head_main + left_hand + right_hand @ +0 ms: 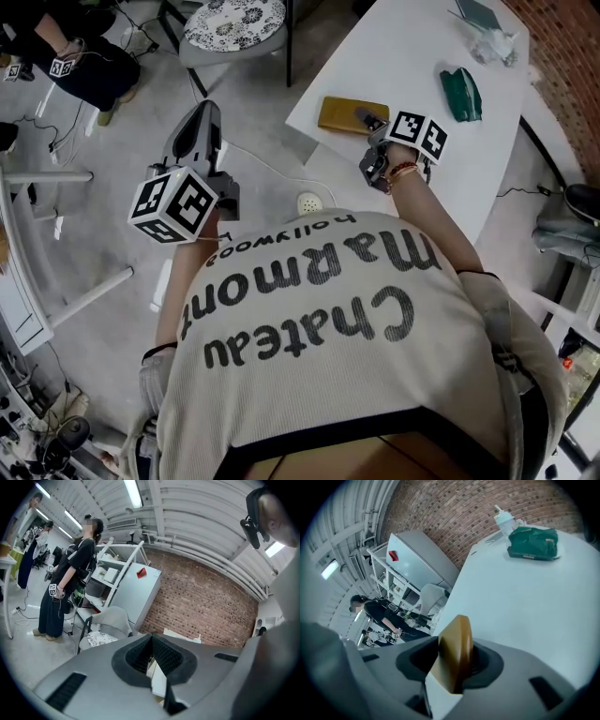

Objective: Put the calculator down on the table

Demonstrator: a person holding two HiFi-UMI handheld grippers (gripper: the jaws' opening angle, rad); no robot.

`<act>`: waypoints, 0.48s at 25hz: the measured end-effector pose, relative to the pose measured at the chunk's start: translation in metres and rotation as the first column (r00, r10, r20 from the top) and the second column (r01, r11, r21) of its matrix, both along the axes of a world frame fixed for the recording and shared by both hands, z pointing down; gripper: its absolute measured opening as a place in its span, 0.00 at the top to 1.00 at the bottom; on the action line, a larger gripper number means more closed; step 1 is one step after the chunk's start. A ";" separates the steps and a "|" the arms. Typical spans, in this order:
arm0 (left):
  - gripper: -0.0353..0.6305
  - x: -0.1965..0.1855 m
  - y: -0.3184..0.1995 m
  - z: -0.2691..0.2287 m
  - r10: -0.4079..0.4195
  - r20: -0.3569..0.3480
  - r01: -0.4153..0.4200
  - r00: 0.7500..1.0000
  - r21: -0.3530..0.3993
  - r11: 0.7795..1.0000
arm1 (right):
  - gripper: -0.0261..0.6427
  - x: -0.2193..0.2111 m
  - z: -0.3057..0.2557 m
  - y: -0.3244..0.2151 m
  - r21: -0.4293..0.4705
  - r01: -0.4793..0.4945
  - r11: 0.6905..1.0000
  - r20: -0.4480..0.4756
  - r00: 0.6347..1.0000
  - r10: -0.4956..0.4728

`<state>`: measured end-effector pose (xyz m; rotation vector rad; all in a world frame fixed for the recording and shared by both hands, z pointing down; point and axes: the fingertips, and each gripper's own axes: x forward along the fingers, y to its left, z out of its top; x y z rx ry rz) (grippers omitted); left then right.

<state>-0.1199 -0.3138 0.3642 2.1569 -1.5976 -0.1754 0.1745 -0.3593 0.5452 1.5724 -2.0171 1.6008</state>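
Right hand-held gripper [367, 120]: reaches onto the white bench [412, 56] at its near edge. In the right gripper view I see the calculator [347, 112], a tan slab, end-on between the jaws. The jaws stand apart. A dark gap shows beside the slab on one side, so I read them as open around it, not clamped.

Calculator: in the head view it lies flat on the bench, close to the edge, with one end at the gripper's tips.

Left hand-held gripper [202, 111]: held out over the floor, well apart from the bench. Its own view shows the jaws closed together with nothing between them.

Also on the bench: a green pouch [461, 92], near the far side and well apart from the calculator.
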 end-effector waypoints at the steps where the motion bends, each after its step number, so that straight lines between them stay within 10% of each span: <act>1: 0.95 0.000 0.001 0.001 -0.001 0.000 0.001 1.000 -0.002 1.000 | 0.72 0.000 0.001 0.000 -0.004 -0.001 1.000 0.003 1.000 0.001; 12: 0.95 -0.003 0.008 0.004 -0.018 0.005 0.018 1.000 -0.014 1.000 | 0.63 0.005 0.020 0.008 -0.060 -0.032 0.998 0.023 0.999 0.034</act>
